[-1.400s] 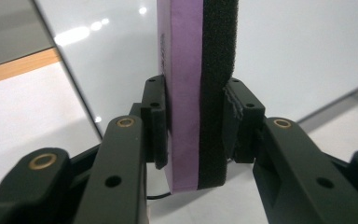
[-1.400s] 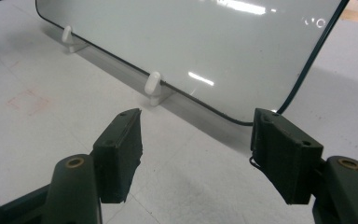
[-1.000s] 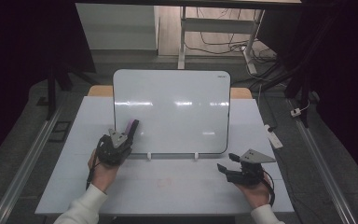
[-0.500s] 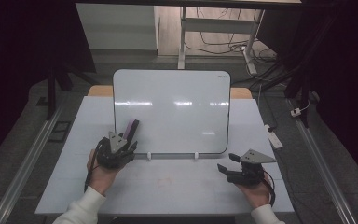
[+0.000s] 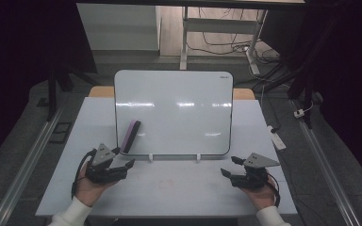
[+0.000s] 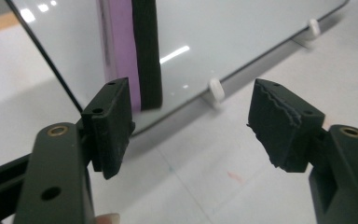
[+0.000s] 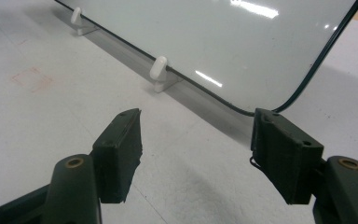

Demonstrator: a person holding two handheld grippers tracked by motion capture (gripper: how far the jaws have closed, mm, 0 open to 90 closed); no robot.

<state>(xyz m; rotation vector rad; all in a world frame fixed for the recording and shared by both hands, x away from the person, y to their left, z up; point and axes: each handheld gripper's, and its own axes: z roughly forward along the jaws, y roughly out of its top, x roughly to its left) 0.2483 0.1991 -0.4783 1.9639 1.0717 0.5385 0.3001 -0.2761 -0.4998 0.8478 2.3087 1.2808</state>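
A whiteboard stands upright on small white feet in the middle of the white table. A purple eraser with a black felt side clings to the board's lower left. My left gripper hovers just in front of and below the eraser, open and holding nothing. In the left gripper view the eraser rises beyond the left gripper, close to its left-hand jaw. My right gripper sits open near the board's lower right corner; in the right gripper view the right gripper faces the whiteboard.
Faint red smudges mark the table in front of the board. A white foot props the board's bottom edge. Beyond the table are desk legs and cables on the floor. A white power strip lies off the right edge.
My left gripper has drawn back from the eraser toward the near table edge and slightly left. The right gripper has stayed put.
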